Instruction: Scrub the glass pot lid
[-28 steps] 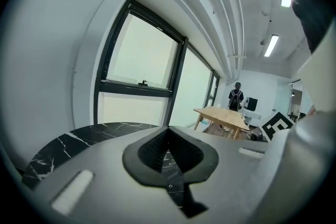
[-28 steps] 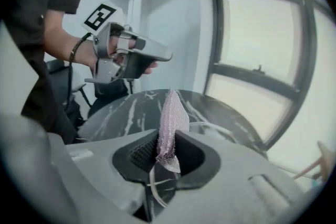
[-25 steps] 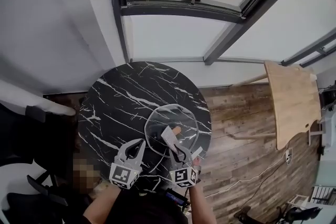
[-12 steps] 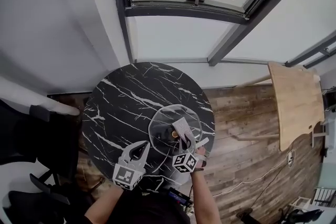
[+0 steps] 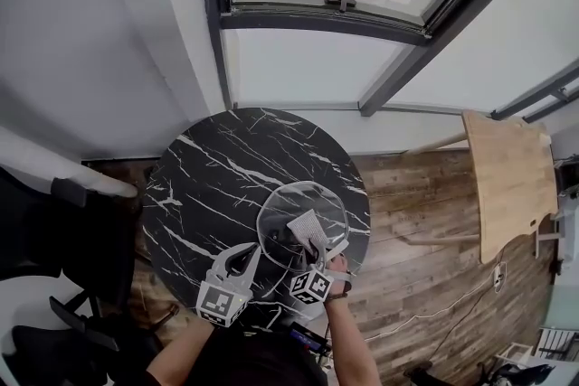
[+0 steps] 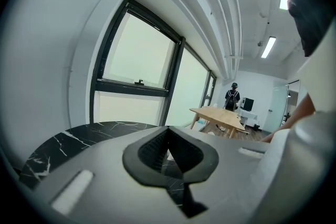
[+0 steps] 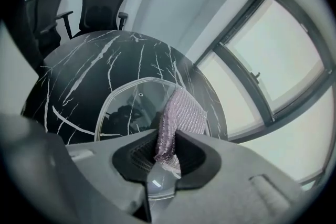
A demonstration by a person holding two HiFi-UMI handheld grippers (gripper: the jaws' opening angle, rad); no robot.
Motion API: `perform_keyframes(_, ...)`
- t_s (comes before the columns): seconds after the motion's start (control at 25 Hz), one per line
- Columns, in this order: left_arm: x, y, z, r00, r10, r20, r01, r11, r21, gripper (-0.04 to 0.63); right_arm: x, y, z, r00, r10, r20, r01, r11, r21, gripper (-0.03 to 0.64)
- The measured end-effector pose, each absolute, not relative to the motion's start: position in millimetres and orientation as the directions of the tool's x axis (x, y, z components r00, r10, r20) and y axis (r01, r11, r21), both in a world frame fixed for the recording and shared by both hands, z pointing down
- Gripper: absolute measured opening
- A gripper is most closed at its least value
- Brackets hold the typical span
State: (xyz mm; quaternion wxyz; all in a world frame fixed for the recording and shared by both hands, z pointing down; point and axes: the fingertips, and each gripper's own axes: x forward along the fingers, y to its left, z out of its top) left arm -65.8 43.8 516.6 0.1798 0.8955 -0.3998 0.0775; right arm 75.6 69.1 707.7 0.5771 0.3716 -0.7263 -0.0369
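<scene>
We had right gripper (image 7: 167, 153) clamped on scrub cloth (image 7: 182, 113); glass lid (image 7: 123, 99) flat, just ahead below jaws. Left gripper (image 6: 169, 150) closed, empty, beside rim.

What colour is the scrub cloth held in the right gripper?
The scrub cloth is pale lilac-pink with a fine mesh weave; clearest in the right gripper view.

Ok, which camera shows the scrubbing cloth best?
The right gripper view: the scrubbing cloth fills the middle, pinched in the right gripper over the glass lid. The head view shows it small; the left gripper view misses it.
</scene>
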Motion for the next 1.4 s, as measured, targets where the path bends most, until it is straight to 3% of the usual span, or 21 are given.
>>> perform_keyframes(0.2, -65.7, 46.4, 516.8, 0.677, -0.682, 0.277, -0.736, -0.622, 0.267, 0.002, 56.4, 81.4, 706.7, -0.155, -0.514, 0.844, -0.586, 0.735, 0.340, 0.077)
perform_keyframes(0.44, -66.1, 46.3, 512.4, 0.682, -0.678, 0.276, -0.731, -0.625, 0.274, 0.002, 32.3, 94.6, 697.1, -0.396, -0.388, 0.833, -0.720, 0.694, -0.019, 0.078)
perform_keyframes(0.56, -67.4, 45.1, 509.9, 0.681, -0.681, 0.269, -0.731, -0.619, 0.286, 0.002, 26.9, 90.8, 667.9, -0.536, -0.414, 0.736, -0.750, 0.634, -0.188, 0.077)
perform_keyframes(0.68, -67.9, 36.9, 498.5, 0.676, -0.696, 0.243, -0.734, -0.606, 0.306, 0.002, 35.1, 74.6, 607.3, -0.634, -0.570, 0.523, -0.768, 0.542, -0.341, 0.075)
perform_keyframes(0.76, -65.4, 29.2, 480.8, 0.674, -0.708, 0.209, -0.733, -0.610, 0.300, 0.002, 46.8, 61.4, 549.5, -0.610, -0.704, 0.365, -0.790, 0.505, -0.347, 0.075)
perform_keyframes(0.96, -68.1, 17.5, 411.4, 0.665, -0.743, 0.075, -0.741, -0.643, 0.195, 0.002, 76.6, 44.1, 402.5, -0.344, -0.937, 0.061, -0.938, 0.340, -0.071, 0.077)
perform_keyframes(1.16, -78.3, 18.1, 408.7, 0.600, -0.798, 0.062, -0.795, -0.586, 0.155, 0.002, 96.3, 51.1, 415.2, -0.159, -0.978, 0.134, -0.986, 0.165, 0.030, 0.078)
perform_keyframes(1.4, -65.9, 35.4, 406.3, 0.629, -0.775, 0.060, -0.773, -0.614, 0.161, 0.002, 95.3, 69.3, 424.0, -0.144, -0.977, 0.154, -0.989, 0.141, -0.033, 0.074)
